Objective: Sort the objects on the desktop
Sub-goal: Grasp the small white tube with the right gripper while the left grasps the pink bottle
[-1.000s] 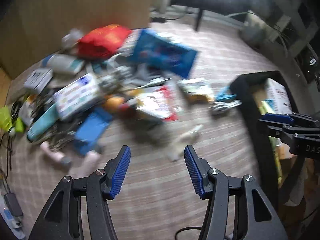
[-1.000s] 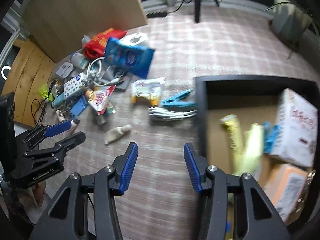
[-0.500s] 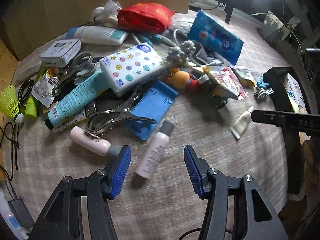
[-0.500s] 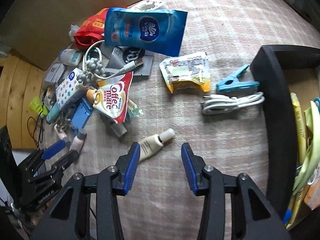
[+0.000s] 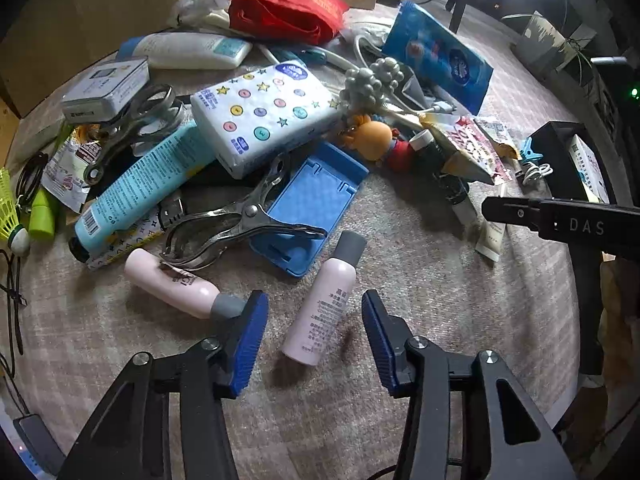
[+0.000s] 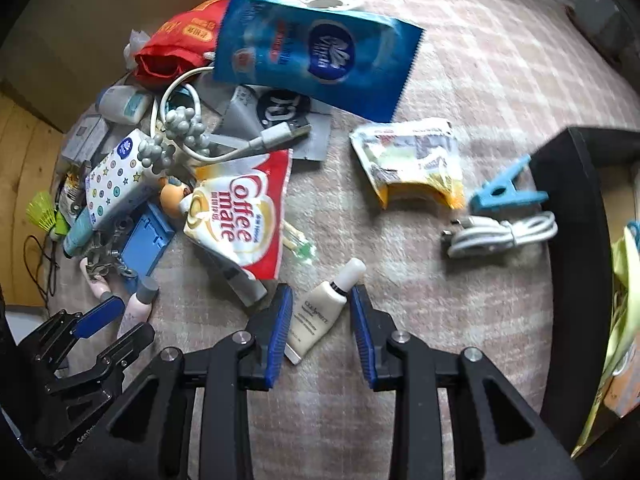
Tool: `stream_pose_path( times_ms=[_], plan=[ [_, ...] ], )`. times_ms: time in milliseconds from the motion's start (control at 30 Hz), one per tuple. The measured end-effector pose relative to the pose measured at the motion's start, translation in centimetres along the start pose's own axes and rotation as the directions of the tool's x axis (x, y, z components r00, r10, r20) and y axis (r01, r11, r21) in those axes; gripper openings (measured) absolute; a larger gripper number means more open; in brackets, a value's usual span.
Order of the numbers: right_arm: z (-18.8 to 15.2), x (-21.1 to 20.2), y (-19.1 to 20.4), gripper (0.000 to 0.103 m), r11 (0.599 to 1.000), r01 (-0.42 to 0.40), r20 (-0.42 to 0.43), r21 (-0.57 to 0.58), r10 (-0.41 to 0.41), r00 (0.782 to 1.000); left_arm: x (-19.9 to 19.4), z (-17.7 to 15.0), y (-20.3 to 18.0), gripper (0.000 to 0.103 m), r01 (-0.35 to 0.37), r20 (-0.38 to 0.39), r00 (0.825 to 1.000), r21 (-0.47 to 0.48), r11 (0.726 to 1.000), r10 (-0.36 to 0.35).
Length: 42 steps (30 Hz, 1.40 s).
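Observation:
A heap of small objects lies on a pinkish checked cloth. My left gripper (image 5: pixel 314 336) is open, with a pink bottle with a grey cap (image 5: pixel 324 304) lying between its blue pads; a second pink bottle (image 5: pixel 176 282) lies just to its left. My right gripper (image 6: pixel 320 316) is open around a small cream tube with a white cap (image 6: pixel 320 312), and the pads stand close to the tube's sides. The right gripper shows at the right of the left wrist view (image 5: pixel 560 222), above the same tube (image 5: pixel 492 236). The left gripper shows at the lower left of the right wrist view (image 6: pixel 108 326).
A black storage box (image 6: pixel 576 240) with packets inside stands at the right. Near it lie a coiled white cable (image 6: pixel 504 234), a blue clip (image 6: pixel 504 192) and a yellow snack packet (image 6: pixel 412 160). The heap holds a Coffee mate sachet (image 6: pixel 240 220), a blue tissue pack (image 6: pixel 312 52), a metal clamp (image 5: pixel 240 220) and a blue tray (image 5: pixel 312 208).
Both grippers have moved down and forward toward the cloth. The left now straddles the pink bottle. The right has closed in around the cream tube, its pads narrower than before.

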State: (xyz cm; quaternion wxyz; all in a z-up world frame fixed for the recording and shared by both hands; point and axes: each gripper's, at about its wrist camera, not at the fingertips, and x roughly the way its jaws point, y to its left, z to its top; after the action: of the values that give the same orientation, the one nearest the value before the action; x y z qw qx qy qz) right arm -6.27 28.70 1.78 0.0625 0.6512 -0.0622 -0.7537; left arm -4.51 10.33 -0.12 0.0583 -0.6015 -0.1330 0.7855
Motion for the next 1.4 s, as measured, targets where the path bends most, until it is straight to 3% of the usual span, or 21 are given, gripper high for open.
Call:
stream_pose_path(
  times_ms=[167, 267, 533, 867, 1167, 1400],
  plan=[
    [-1.0, 0.3, 2.2, 0.027, 0.982, 0.129, 0.063, -0.138, -0.121, 0.991, -0.1, -0.1, 0.0, 0.031, 0.002, 0.024, 1.0, -0.017, 1.0, -0.001],
    [-1.6, 0.3, 2.5, 0.022, 0.974, 0.148, 0.083, -0.169, -0.136, 0.987, -0.1, -0.2, 0.0, 0.025, 0.021, 0.033, 0.999, -0.034, 0.999, -0.02],
    [-4.5, -0.7, -0.6, 0.016, 0.997, 0.007, 0.066, -0.081, -0.001, 0.998, -0.5, -2.1, 0.5, 0.019, 0.077, 0.069, 0.995, -0.112, 0.991, -0.069],
    [-7.9, -3.3, -4.7, 0.016, 0.994, -0.104, 0.11, -0.04, 0.108, 0.988, -1.2, -4.0, 1.0, 0.019, 0.135, 0.094, 0.989, -0.221, 0.966, -0.117],
    [-6.8, -7.4, -10.1, 0.016, 0.99, -0.138, 0.16, -0.041, 0.143, 0.977, -3.4, -2.6, -5.3, 0.019, 0.187, 0.14, 0.976, -0.171, 0.967, -0.165],
    [-8.7, -11.2, -17.6, 0.016, 0.993, -0.119, 0.207, 0.013, 0.114, 0.972, -4.1, -0.3, -14.5, 0.019, 0.262, 0.131, 0.958, -0.043, 0.964, -0.255]
  ],
)
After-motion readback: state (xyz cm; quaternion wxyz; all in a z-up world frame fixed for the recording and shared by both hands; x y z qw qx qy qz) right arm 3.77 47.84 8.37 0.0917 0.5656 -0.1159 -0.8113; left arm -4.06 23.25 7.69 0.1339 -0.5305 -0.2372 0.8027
